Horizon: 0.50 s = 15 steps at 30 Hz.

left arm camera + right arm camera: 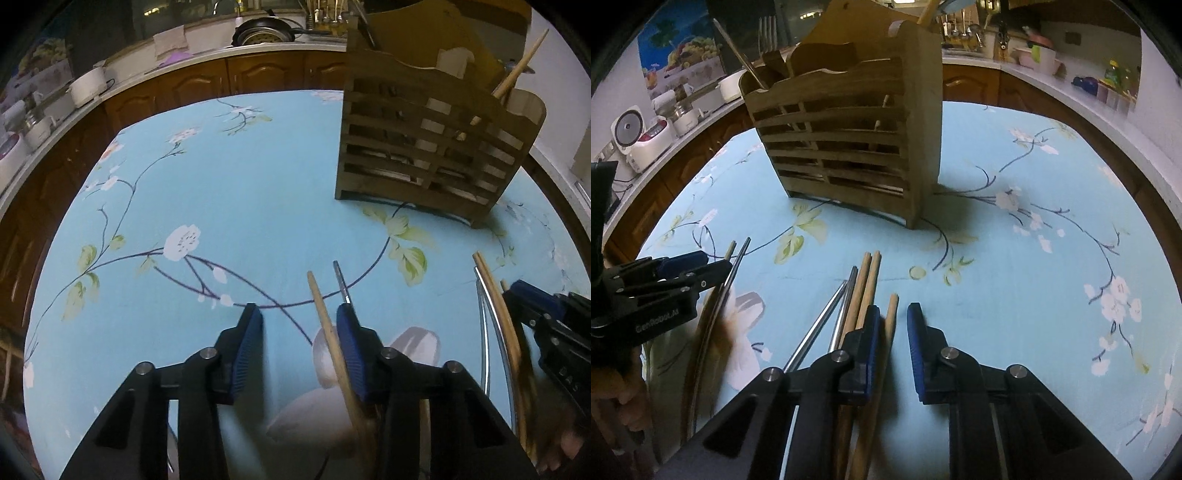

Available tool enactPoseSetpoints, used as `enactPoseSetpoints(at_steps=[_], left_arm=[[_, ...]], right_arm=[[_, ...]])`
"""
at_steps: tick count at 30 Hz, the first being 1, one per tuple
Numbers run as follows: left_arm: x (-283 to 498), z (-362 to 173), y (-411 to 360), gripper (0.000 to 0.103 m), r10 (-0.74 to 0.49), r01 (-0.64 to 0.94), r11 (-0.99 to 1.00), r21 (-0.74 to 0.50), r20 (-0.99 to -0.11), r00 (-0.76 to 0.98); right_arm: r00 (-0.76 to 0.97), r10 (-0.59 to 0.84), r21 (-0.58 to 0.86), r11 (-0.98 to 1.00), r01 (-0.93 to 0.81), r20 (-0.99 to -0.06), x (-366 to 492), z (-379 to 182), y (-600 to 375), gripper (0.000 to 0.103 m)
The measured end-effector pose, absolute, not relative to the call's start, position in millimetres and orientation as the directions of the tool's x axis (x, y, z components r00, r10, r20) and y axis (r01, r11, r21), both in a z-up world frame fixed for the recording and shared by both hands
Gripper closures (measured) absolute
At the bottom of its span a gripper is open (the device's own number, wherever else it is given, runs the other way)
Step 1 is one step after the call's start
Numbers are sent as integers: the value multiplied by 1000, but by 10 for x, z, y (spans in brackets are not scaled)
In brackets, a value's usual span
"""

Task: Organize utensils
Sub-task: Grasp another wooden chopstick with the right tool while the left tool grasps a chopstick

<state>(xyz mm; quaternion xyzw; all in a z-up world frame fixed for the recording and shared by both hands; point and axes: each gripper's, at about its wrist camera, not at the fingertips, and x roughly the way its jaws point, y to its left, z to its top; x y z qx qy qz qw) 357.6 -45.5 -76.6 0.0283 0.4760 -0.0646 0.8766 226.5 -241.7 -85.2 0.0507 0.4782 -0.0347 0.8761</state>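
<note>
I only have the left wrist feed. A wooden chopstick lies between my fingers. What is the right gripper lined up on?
Observer: The right gripper is open over one wooden chopstick on the tablecloth.
Operator: Anything beside it?
Observer: Two more wooden chopsticks and two metal chopsticks lie just left of its left finger.
Operator: Is the wooden holder's right side blocked?
Observer: No, the wooden holder has bare cloth there.
</note>
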Motion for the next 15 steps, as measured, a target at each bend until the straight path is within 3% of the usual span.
enactPoseSetpoints(at_steps=[1,3,6,15], left_arm=[[3578,-762,-465,73,-92,147,989,-14,-838,538],[3578,-762,-484,94,-109,168,986,-21,-838,535],[3545,-749,-452,96,-120,179,984,-26,-835,538],[3312,-485,-112,99,-255,160,967,-199,-805,536]], right_arm=[[539,-16,49,993,106,-842,2279,-854,-2408,88],[538,-18,45,994,104,-843,2284,-854,-2401,95],[541,27,111,986,125,-841,2256,-845,-2483,98],[613,105,236,962,136,-783,2007,-521,-2571,98]])
